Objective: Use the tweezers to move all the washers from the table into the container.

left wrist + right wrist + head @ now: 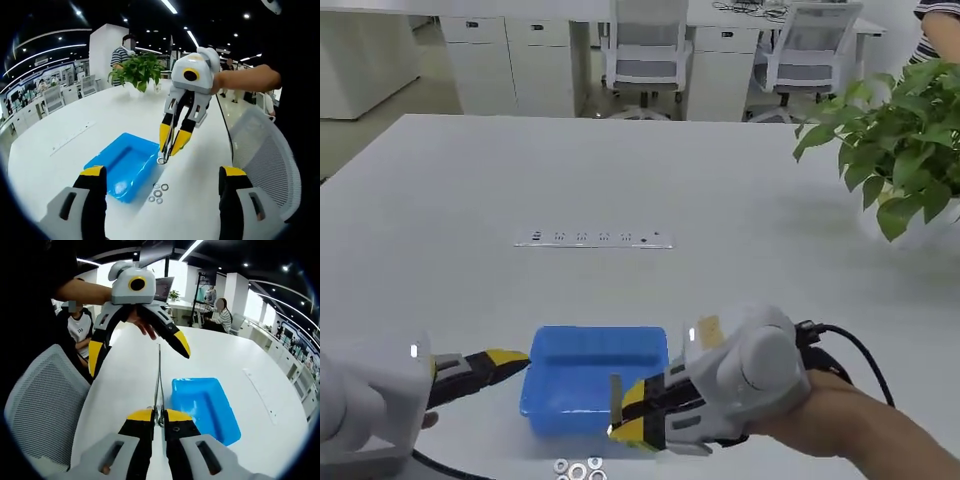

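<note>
Jaws of the left gripper [163, 172] are standing spread wide with nothing between them, hovering just beside the left side of the shallow blue plastic container [142, 175]. Small silver metal washers [157, 193] are lying clustered on the white table [620, 170], just outside the container's near corner. The right gripper [172, 142] is pressing its jaws together on the thin steel tweezers [159, 375], whose tips are hanging at the container's rim; whether a washer is sitting between them is too small to tell. Risk is lying in the pinch: with an uneven squeeze the tweezers could be twisting, and a washer could be flicking away across the smooth table or dropping outside the rim
</note>
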